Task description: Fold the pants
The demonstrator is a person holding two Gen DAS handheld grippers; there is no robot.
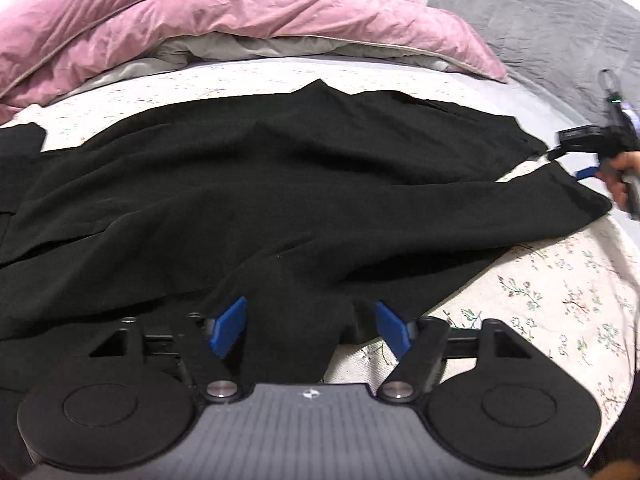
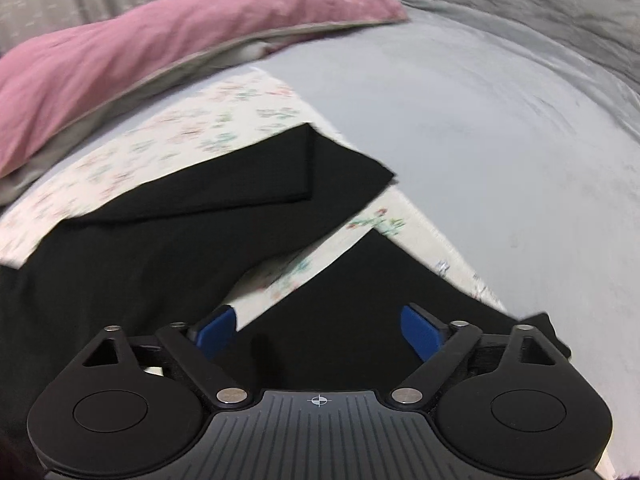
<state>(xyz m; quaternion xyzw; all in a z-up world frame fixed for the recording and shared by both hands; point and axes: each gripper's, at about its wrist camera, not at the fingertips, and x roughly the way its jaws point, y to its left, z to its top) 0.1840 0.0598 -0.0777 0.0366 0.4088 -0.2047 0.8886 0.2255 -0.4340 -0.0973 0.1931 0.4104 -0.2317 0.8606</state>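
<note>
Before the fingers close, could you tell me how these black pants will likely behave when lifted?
The black pants look thin and floppy: they lie wrinkled on the floral sheet, so they will probably drape and sag. The legs lie apart, so they may swing separately.

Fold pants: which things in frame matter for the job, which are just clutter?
In play:
- black pants, spread flat on the bed, legs apart
- left gripper, open over the pants' near edge
- right gripper, open over a leg end

Just there:
- floral sheet under the pants
- pink duvet, bunched behind
- grey blanket, far right
</note>
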